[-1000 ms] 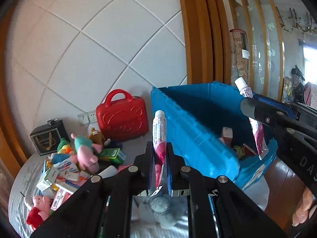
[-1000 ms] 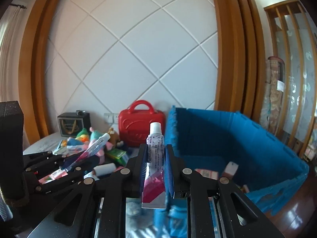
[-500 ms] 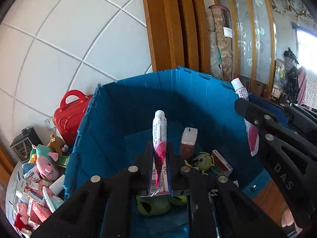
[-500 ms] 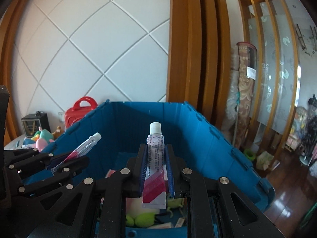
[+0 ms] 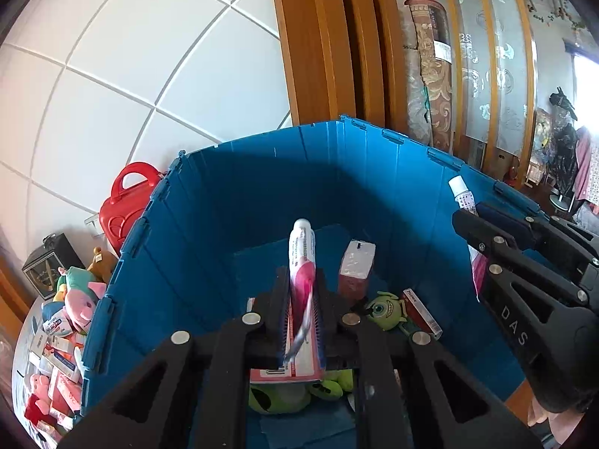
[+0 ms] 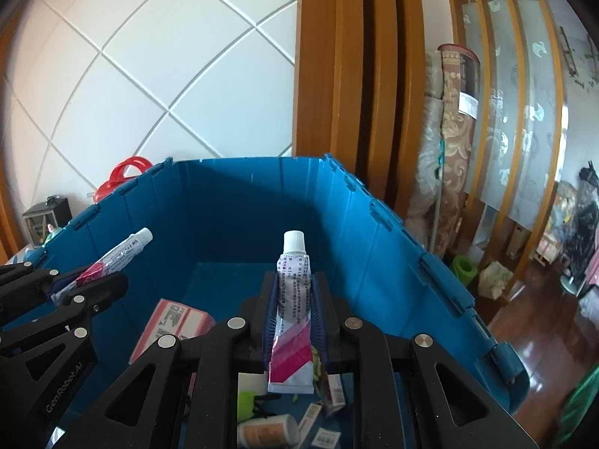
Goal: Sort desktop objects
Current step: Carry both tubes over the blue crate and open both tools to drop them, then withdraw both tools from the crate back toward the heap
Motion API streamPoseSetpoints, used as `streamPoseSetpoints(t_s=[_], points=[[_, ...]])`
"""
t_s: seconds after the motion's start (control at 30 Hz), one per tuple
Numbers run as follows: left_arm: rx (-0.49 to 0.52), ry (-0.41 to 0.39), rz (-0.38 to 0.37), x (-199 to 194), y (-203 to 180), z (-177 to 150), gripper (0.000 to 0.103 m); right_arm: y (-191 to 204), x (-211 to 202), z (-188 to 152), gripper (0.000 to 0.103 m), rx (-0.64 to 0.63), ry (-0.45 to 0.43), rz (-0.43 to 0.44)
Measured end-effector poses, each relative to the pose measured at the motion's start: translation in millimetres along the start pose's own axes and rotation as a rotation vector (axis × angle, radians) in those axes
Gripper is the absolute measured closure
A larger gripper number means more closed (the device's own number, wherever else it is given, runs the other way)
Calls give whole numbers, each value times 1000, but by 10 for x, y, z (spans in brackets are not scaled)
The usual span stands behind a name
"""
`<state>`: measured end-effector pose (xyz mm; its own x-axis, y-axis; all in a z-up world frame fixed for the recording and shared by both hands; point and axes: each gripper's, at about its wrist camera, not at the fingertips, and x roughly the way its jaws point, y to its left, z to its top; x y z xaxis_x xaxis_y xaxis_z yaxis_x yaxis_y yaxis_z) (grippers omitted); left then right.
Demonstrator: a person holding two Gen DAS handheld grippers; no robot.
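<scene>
My left gripper (image 5: 301, 288) is shut on a pink-and-white toothpaste tube (image 5: 301, 262), cap pointing up, held over the open blue crate (image 5: 262, 172). My right gripper (image 6: 294, 292) is shut on a second white-and-pink tube (image 6: 294, 288) over the same crate (image 6: 393, 258). Each gripper shows at the edge of the other's view, the right gripper (image 5: 471, 217) at the right and the left gripper (image 6: 97, 273) at the left. On the crate floor lie a pink box (image 5: 355, 265), a green one-eyed plush (image 5: 385, 308) and small cartons (image 6: 172, 321).
Left of the crate, a table holds a red toy case (image 5: 127, 205), a black gift bag (image 5: 48, 269), plush toys (image 5: 80, 295) and several small boxes (image 5: 56, 374). A white tiled wall and wooden door frame (image 5: 322, 48) stand behind. Wooden floor (image 6: 543, 355) lies to the right.
Both grippers swung right from above the cluttered table to above the blue crate, still holding their tubes. In the last half second they edged slightly further over it.
</scene>
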<state>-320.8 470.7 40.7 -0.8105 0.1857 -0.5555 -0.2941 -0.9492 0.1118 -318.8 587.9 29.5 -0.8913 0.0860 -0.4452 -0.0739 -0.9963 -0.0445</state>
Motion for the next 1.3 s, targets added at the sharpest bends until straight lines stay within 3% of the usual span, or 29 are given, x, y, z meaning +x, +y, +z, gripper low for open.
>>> streamPoseSetpoints(t_s=[0.1, 0.2, 0.27, 0.3, 0.37, 0.43, 0.53, 0.63, 0.77, 0.93, 1.03, 1.3], points=[[-10, 7, -1, 4, -2, 7, 87, -36, 24, 9, 85, -2, 6, -2], [-16, 6, -1, -3, 1, 15, 71, -64, 30, 14, 85, 1, 9, -12], [-18, -7, 0, -31, -2, 16, 53, -85, 15, 11, 83, 8, 3, -21], [-17, -15, 3, -49, -5, 18, 49, -96, 5, 15, 80, 12, -1, -25], [-16, -29, 5, -81, -1, 17, 41, -107, -24, 23, 72, 17, -7, -35], [-15, -35, 7, -104, 5, 14, 39, -109, -70, 34, 51, 18, -20, -44], [-21, -40, 9, -142, 45, 10, 39, -109, -154, 48, 32, 17, -47, -60], [-39, -50, 8, -210, 126, 4, 38, -105, -232, 72, 15, 22, -66, -71], [-59, -74, 17, -351, 255, -8, 38, -65, -346, 110, 0, 26, -92, -75], [-93, -151, 42, -670, 499, -81, 37, 37, -586, 154, 0, 38, -144, -41], [-117, -193, 82, -866, 684, -151, 27, 168, -734, 181, 0, 33, -176, 3], [-191, -235, 205, -1256, 1377, -426, 26, 850, -999, 249, 0, -20, -243, 149]])
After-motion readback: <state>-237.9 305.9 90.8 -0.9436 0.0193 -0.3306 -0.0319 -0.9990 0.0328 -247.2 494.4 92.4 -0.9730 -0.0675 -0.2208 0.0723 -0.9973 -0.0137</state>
